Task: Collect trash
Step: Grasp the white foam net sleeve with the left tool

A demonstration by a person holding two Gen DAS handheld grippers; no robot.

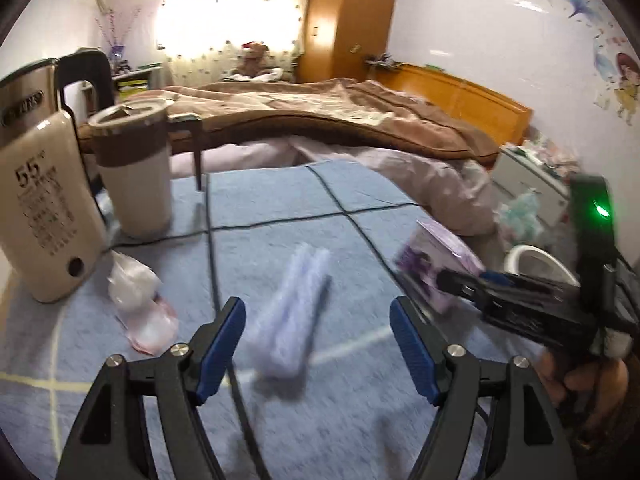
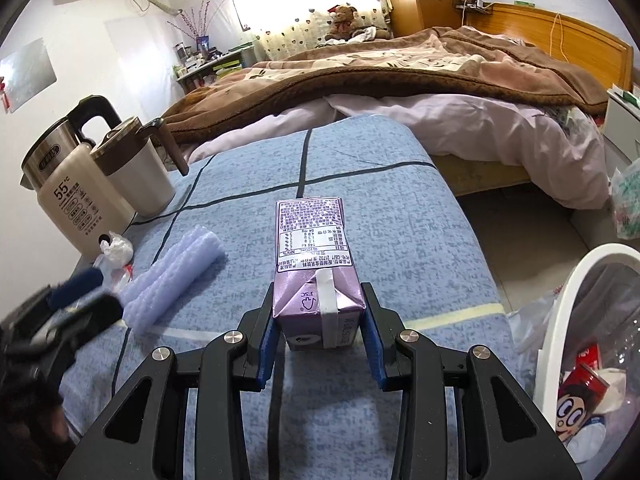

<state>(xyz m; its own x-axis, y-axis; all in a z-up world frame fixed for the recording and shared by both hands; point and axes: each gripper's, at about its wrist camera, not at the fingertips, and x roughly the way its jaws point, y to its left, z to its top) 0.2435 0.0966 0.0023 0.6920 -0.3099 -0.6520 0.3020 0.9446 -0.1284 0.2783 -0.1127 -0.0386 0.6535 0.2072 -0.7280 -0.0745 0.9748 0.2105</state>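
My right gripper (image 2: 318,320) is shut on a purple drink carton (image 2: 312,256) and holds it over the blue cloth table (image 2: 400,208). The carton also shows in the left wrist view (image 1: 432,264), held by the right gripper (image 1: 460,286). My left gripper (image 1: 318,328) is open just above a pale blue foam wrap (image 1: 292,312), which lies between its fingers' line. The foam wrap shows left of the carton in the right wrist view (image 2: 172,280). A crumpled white plastic wrapper (image 1: 136,296) lies at the left by the kettle. A white-rimmed trash bin (image 2: 568,320) stands at the right.
A beige kettle (image 1: 44,208) and a cream mug with brown lid (image 1: 136,168) stand at the table's far left. A bed with brown blanket (image 2: 400,76) lies beyond the table. The bin holds a clear bag with wrappers (image 2: 592,384).
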